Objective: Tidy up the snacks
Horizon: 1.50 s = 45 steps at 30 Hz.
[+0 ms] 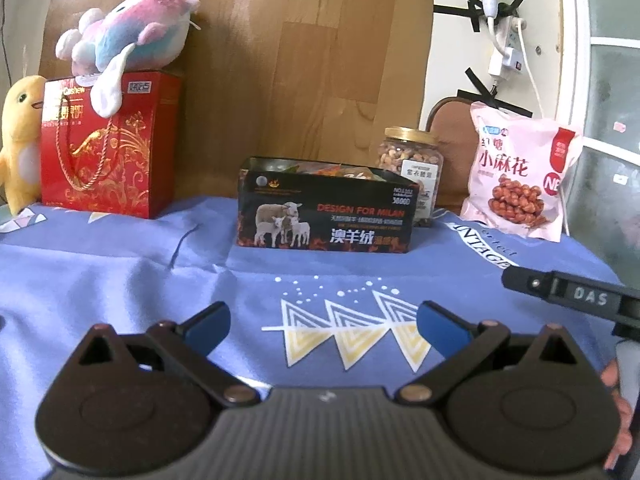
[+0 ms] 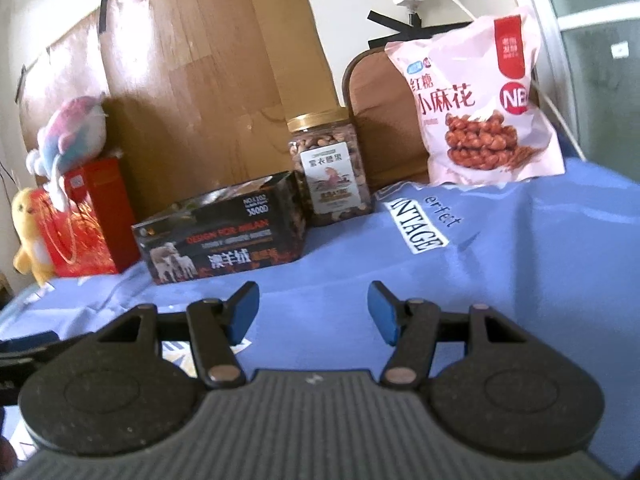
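Observation:
A black open-topped box [image 1: 326,206] [image 2: 224,230] printed with sheep stands at the back middle of the blue cloth, with colourful packets inside. Just right of it stands a clear jar of nuts [image 1: 414,170] [image 2: 330,168] with a gold lid. Further right a pink snack bag [image 1: 522,172] [image 2: 478,100] leans upright. My left gripper [image 1: 323,328] hovers open over the cloth, well short of the box, nothing between its blue pads. My right gripper [image 2: 313,312] is also open and empty, facing the jar and bag from a distance. Part of it [image 1: 576,294] shows at the left wrist view's right edge.
A red gift box [image 1: 110,146] [image 2: 90,220] stands at the back left, a pastel plush [image 1: 128,36] [image 2: 72,132] on top and a yellow plush duck [image 1: 20,140] [image 2: 30,232] beside it. A wooden board [image 1: 312,60], a chair back [image 2: 384,120] and cables on the wall lie behind.

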{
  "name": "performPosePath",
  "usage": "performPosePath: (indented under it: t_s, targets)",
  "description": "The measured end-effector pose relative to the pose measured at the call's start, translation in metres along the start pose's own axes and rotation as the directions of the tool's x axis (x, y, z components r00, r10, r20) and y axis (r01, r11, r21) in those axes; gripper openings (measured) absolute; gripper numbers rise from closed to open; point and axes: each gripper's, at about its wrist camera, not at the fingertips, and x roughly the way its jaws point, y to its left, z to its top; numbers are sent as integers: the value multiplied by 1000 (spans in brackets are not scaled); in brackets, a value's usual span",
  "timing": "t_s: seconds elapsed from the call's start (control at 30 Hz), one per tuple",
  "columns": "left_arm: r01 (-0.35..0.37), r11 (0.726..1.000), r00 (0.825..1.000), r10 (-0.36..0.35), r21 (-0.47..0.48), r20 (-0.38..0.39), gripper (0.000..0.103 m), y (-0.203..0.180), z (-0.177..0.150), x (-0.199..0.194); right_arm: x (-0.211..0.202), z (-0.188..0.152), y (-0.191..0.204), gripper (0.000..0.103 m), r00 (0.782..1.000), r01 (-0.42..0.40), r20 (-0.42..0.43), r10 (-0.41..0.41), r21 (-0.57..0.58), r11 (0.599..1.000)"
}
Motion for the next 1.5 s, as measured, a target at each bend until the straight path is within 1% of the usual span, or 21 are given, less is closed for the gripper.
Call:
performPosePath:
  t_s: [0.17, 0.37, 0.43, 0.53, 0.67, 0.83, 0.93, 1.0, 1.07, 1.13, 1.23, 1.33, 1.5]
  targets:
    - [57, 998, 998, -57, -6, 0, 103, 3, -1, -2, -2, -2, 8, 63, 997, 76, 18, -75, -50, 996]
    - [103, 995, 995, -104, 16, 16, 103, -2, -3, -6, -7, -5, 20, 63, 986, 161, 70, -154, -111, 981]
    - [111, 993, 994, -111, 29, 22, 103, -4, -4, -8, -10, -6, 24, 63, 982, 179, 92, -168, -130, 975]
    - [114, 993, 993, -116, 41, 35, 103, -5, -4, -10, -14, -8, 28, 65, 980, 182, 109, -167, -145, 973]
    - [111, 993, 993, -112, 31, 40, 103, -4, -3, -10, -19, -11, 34, 72, 976, 190, 136, -168, -173, 966]
    - [90, 996, 996, -90, 8, 27, 103, -1, -3, -7, -15, -10, 36, 72, 982, 174, 111, -154, -197, 965]
    - [73, 997, 997, -73, -2, 19, 103, 1, -2, -4, -12, -8, 32, 79, 988, 142, 80, -130, -171, 975]
    - [59, 998, 998, -59, -6, 16, 103, 1, -2, -3, -8, -7, 30, 80, 991, 129, 55, -122, -150, 980]
    - [38, 999, 999, -38, -6, 15, 103, 0, -2, -2, -8, -8, 32, 80, 989, 144, 57, -136, -152, 978]
    - [18, 1000, 1000, -18, -3, 5, 103, -2, -1, 0, -13, -10, 33, 81, 988, 142, 87, -129, -153, 978]
    - [3, 1000, 1000, -2, 4, -22, 103, -4, -1, 5, -18, -10, 34, 86, 987, 125, 120, -107, -160, 979]
    - [-15, 1000, 998, 15, -2, -62, 103, -3, 0, 11, -18, -10, 34, 87, 994, 56, 106, -38, -177, 983]
    - [-66, 995, 992, 59, -70, -108, 103, 8, 0, 17, -17, -9, 35, 87, 996, 2, 91, 15, -184, 983]
